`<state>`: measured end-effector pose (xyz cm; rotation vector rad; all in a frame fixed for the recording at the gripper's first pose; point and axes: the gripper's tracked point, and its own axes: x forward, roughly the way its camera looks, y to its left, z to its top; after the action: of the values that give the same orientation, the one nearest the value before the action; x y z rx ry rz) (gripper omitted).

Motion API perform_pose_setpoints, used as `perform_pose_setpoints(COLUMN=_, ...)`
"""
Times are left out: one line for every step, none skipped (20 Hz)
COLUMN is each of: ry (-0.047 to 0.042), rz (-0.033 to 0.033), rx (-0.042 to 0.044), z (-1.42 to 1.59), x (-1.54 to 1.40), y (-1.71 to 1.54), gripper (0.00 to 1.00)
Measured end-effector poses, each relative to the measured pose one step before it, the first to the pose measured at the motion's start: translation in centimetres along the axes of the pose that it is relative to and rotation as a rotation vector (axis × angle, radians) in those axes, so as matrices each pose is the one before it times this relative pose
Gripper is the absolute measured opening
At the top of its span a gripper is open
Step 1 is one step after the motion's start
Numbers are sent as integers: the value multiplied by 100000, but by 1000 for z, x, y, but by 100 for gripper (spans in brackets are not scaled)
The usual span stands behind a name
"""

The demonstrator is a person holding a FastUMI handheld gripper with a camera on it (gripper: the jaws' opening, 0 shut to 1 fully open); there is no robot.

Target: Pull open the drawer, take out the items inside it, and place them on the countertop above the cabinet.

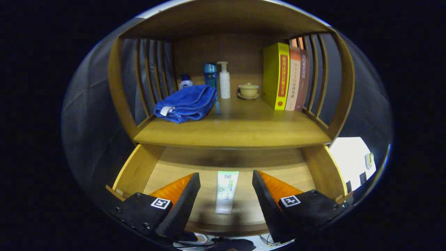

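The wooden drawer (139, 169) stands pulled out below the cabinet's countertop (237, 130). Inside it lies a white tube with green print (225, 191), lengthwise on the drawer floor. My gripper (226, 183) hovers above the drawer, open, its two fingers on either side of the tube and apart from it. A folded blue towel (186, 103) rests on the left part of the countertop.
At the back of the countertop stand a small white-and-blue bottle (185, 82), a blue bottle (210, 74), a white pump bottle (224, 81) and a lidded cup on a saucer (248, 90). Upright books (284, 77) fill the right side. Slatted wooden sides enclose the shelf.
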<state>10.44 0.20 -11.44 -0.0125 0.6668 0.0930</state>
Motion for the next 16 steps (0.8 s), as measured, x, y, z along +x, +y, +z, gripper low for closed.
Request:
perform_pose_setpoints(ry=3805, rz=-163, rx=-605, z=-399, x=969, y=-134, gripper=98)
perform_pose_setpoints(ry=3483, rz=-870, rx=-1445, z=-245, x=817, y=-272, gripper=99)
perform_pose_setpoints(ry=4208, rz=-1087, rx=-1886, z=-366, x=878, y=-192, gripper=99)
perform_pose_setpoints(ry=4498, rz=-65, rx=-940, z=-546, x=991, y=222, gripper=99)
perform_pose_setpoints(ry=5086, rz=1126, rx=287, z=-718, x=851, y=246, gripper=99)
perform_pose_setpoints(ry=4509, rz=1211, rx=1355, z=-453, x=827, y=404, gripper=99)
perform_pose_setpoints(ry=2955, rz=46, rx=2025, z=-323, x=610, y=-92, gripper=99)
perform_pose_setpoints(ry=3198, rz=704, rx=916, z=-260, x=659, y=123, gripper=99)
perform_pose_setpoints(ry=2995, rz=-290, rx=1465, z=-348, x=440, y=-46, gripper=99)
perform_pose_setpoints(ry=2430, rz=-122, rx=617, z=-231, x=433, y=62, gripper=99)
perform_pose_setpoints(ry=2384, rz=-604, rx=-299, z=-250, x=519, y=-13, gripper=99)
perform_pose_setpoints(ry=2013, rz=-1086, rx=-480, z=-268, x=334, y=-79, gripper=99)
perform_pose_setpoints(ry=2451, rz=-60, rx=-829, z=-532, x=257, y=-24, gripper=99)
perform_pose_setpoints(ry=1647, rz=-292, rx=319, z=-313, x=222, y=43, gripper=99)
perform_pose_setpoints(ry=2216, rz=492, rx=113, z=-368, x=322, y=306, gripper=99)
perform_pose_setpoints(ry=1463, rz=-164, rx=-58, z=-288, x=219, y=98, gripper=99)
